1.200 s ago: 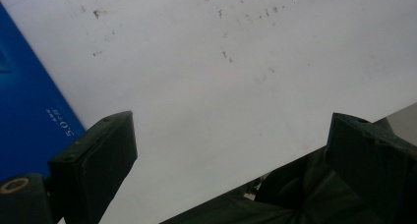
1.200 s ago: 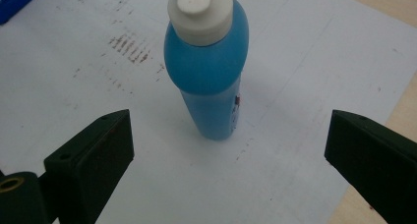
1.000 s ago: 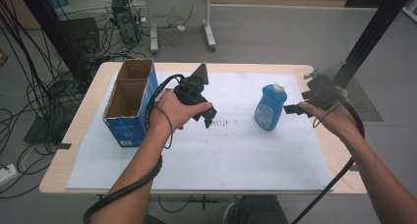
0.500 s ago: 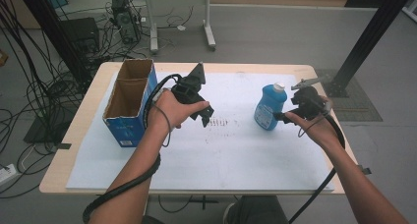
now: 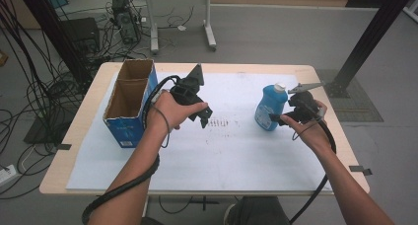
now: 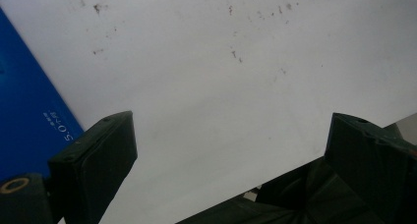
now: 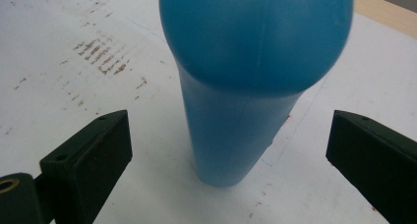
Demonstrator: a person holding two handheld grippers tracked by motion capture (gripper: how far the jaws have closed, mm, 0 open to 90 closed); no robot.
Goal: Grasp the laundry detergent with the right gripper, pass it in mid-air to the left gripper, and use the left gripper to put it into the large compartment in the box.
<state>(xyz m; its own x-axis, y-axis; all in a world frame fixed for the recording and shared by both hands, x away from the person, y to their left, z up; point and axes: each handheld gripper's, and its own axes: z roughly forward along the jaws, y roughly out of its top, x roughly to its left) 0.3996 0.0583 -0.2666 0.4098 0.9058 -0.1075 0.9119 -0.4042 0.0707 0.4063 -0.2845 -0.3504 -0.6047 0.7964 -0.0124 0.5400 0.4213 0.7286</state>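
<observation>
Pale wood surface [image 5: 320, 74], rectangular with rounded corners, most of its top under a smooth white sheet [image 5: 236, 156] smudged with brownish scuffs near the middle. At the sheet's left edge, a tall cardboard box [image 5: 129, 102]: blue printed outside, plain brown inside, top open, split into two compartments by a divider. On the sheet's right part, upright, a blue plastic bottle [image 5: 270, 107] with a white cap; glossy, bulbous above and narrower toward the base as seen in the right gripper view [image 7: 246, 86]. Just right of the bottle, the right gripper [image 5: 277, 118], black and angular with a grey three-cornered plate on top, level with the bottle's lower half; its blocky, matt black fingers [image 7: 86, 160] spread wide, one to either side of the bottle's narrow lower body, clear gaps on both sides, nothing gripped. Between box and bottle, near the box, the left gripper [image 5: 204, 117], held above the sheet and tipped down; its fingers [image 6: 93, 165] likewise wide apart, bare white sheet between them, a slice of the box's blue wall [image 6: 24, 111] at the edge of the left gripper view, nothing held. Thick black cable along each forearm.
</observation>
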